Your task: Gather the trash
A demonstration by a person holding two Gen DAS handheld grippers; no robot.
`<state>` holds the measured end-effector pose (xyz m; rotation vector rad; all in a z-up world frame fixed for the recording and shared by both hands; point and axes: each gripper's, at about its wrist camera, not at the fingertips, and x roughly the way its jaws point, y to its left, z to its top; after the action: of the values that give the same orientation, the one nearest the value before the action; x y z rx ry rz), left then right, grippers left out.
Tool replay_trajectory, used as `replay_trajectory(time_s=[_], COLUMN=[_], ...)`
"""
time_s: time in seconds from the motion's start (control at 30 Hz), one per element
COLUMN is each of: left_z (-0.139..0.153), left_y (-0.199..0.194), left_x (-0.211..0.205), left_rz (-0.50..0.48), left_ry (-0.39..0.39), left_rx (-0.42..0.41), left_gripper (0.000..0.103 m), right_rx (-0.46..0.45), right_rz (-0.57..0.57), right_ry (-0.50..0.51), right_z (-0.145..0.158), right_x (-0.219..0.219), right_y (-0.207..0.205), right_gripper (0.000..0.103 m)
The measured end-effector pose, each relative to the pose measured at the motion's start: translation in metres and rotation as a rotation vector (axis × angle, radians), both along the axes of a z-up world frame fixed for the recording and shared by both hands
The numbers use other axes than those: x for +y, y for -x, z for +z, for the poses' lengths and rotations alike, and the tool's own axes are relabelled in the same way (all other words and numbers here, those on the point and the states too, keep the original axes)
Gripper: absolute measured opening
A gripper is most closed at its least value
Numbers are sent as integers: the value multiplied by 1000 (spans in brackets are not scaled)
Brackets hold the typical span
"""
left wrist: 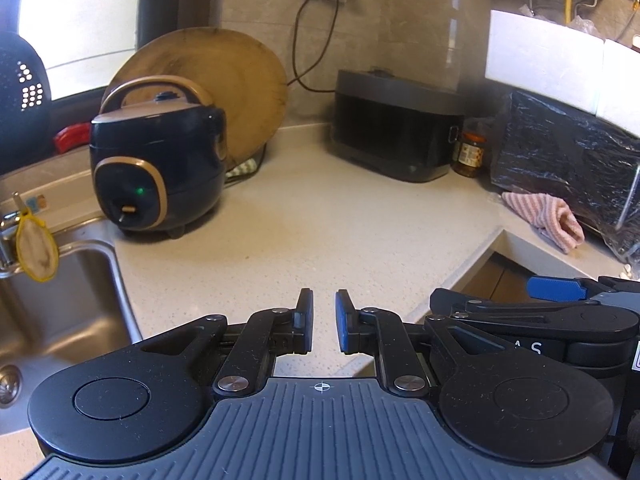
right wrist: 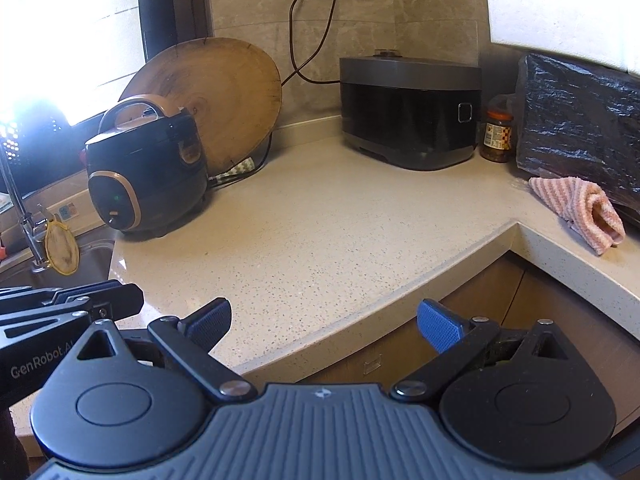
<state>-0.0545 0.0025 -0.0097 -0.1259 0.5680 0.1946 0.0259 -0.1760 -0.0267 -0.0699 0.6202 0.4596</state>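
Observation:
No loose trash shows on the speckled counter in either view. A crinkled black plastic bag sits at the right end, with a pink striped cloth in front of it. My left gripper hovers over the counter's front edge, its blue pads only a narrow gap apart with nothing between them. My right gripper hangs just off the counter's inner corner, jaws wide and empty. Each gripper shows at the edge of the other's view: the right gripper and the left gripper.
A small dark rice cooker stands at the left before a round wooden board. A larger black cooker and a jar sit at the back. The steel sink lies left; cabinet doors lie below.

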Motion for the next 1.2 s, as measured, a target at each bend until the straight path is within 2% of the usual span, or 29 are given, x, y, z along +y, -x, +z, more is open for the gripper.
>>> replay_trajectory(time_s=[1.2], left_z=[-1], left_y=[2], left_x=[-2], left_rz=[-11], left_ry=[2], left_rx=[-6], left_gripper=[16], right_rx=[-4], right_rz=[-12], right_ry=[-6], right_z=[0], right_x=[-4], right_y=[4], right_gripper=[100])
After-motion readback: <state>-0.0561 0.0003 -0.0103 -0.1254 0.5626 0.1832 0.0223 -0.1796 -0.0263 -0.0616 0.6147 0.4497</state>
